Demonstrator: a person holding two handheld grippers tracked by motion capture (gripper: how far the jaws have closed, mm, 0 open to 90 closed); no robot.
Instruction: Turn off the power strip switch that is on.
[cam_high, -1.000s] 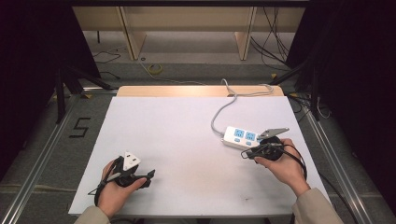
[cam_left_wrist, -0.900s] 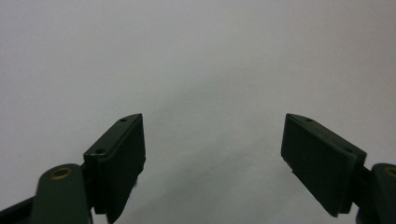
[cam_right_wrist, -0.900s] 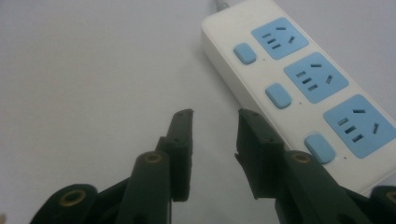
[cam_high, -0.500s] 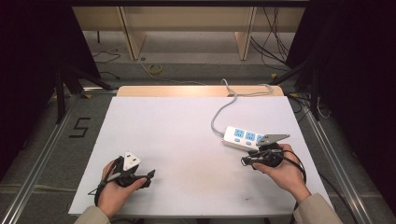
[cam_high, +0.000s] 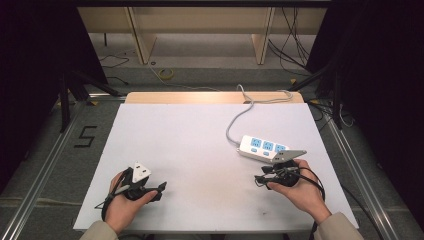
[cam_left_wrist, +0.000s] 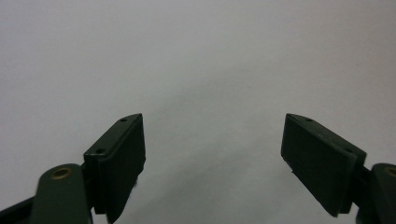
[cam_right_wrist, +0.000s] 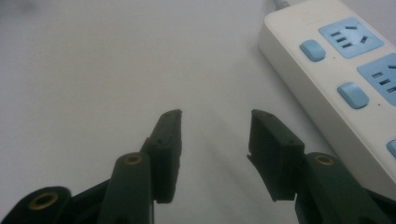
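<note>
On white table (cam_high: 200, 140), my right gripper (cam_high: 261, 178) just beside power strip (cam_high: 262, 148), jaws just been opening, nothing between; left gripper (cam_high: 161, 188) well apart from strip, jaws wide, empty.

Power strip (cam_right_wrist: 336, 88) cut off by right edge; cord's (cam_high: 235, 120) far end hidden.

**Power strip on white table, right side**

Power strip (cam_high: 265, 149): white oblong body w/ light-blue sockets & blue switch buttons, lying flat, face up, skewed diagonally on the table (cam_high: 190, 145). Grey cord (cam_high: 235, 120) curves from its far-left end twd back edge.
</note>
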